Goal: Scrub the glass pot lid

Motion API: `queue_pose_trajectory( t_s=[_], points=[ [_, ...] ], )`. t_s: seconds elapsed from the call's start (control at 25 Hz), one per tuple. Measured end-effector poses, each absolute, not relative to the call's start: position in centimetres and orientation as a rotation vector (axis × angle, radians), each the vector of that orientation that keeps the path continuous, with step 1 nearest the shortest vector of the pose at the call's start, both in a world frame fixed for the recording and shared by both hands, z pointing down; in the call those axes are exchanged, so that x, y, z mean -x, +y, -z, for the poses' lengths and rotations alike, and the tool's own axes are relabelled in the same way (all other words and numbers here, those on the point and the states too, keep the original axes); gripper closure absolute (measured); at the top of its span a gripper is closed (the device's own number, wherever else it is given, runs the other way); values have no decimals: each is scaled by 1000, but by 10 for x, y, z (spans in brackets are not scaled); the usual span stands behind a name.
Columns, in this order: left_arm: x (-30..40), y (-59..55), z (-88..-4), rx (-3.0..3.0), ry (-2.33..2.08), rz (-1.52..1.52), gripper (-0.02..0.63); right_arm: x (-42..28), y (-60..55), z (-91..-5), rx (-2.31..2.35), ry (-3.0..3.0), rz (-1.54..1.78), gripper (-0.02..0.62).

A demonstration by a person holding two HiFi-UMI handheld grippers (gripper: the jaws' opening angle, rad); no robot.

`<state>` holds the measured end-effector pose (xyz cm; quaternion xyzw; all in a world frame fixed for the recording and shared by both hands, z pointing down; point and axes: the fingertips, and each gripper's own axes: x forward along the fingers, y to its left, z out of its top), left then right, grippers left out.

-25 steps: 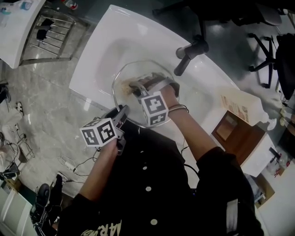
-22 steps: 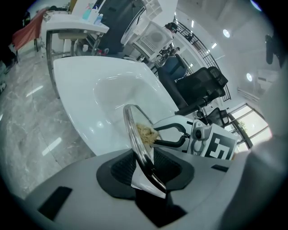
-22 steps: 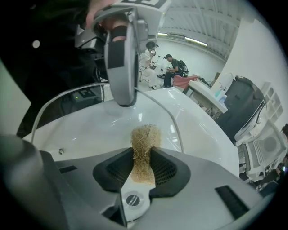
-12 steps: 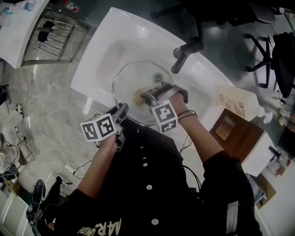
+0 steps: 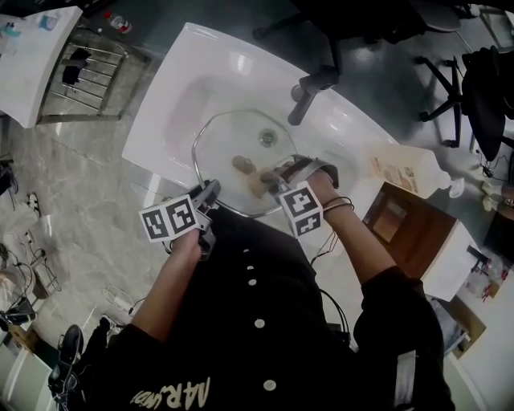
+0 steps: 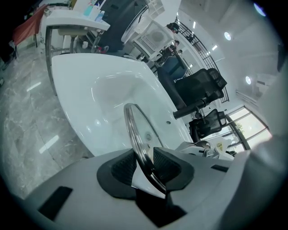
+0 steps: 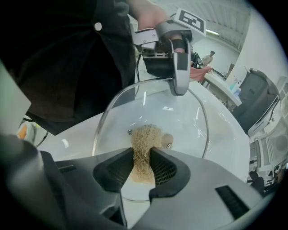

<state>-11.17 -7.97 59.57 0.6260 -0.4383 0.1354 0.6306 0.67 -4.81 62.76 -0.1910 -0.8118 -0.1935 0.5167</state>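
- Head view looks steeply down from high overhead onto the sink (image 5: 169,112).
- Left gripper view sits close, edge-on along the lid (image 6: 135,130).
- Right gripper view sits close, facing the person (image 7: 67,67); all three share the lid.

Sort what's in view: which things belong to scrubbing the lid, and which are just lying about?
In the job: glass pot lid, clamped by its rim in the left gripper; fibrous scrub pad in the right gripper; white sink.
Lying about: faucet, plastic bottle, metal rack, office chairs.

Dim head view, glare on sink (image 5: 210,48), glass lid (image 5: 233,140) glinting, dark fisheye corners
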Motion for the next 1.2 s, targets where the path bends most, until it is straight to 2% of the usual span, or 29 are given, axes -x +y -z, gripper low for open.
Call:
queue_pose_trajectory(
  t_s=[0.56,1.0,1.2],
  points=[
    [111,-80,-596,-1371,-964,-185,480,-52,-21,-620,622,-1841,402,468],
    [115,-79,-586,-1337,-824,86,482,-55,-20,-621,614,-1821,399,468],
    [122,-74,-581,-1330,-821,144,508,-54,-21,-620,621,-1805,410,466]
  ],
)
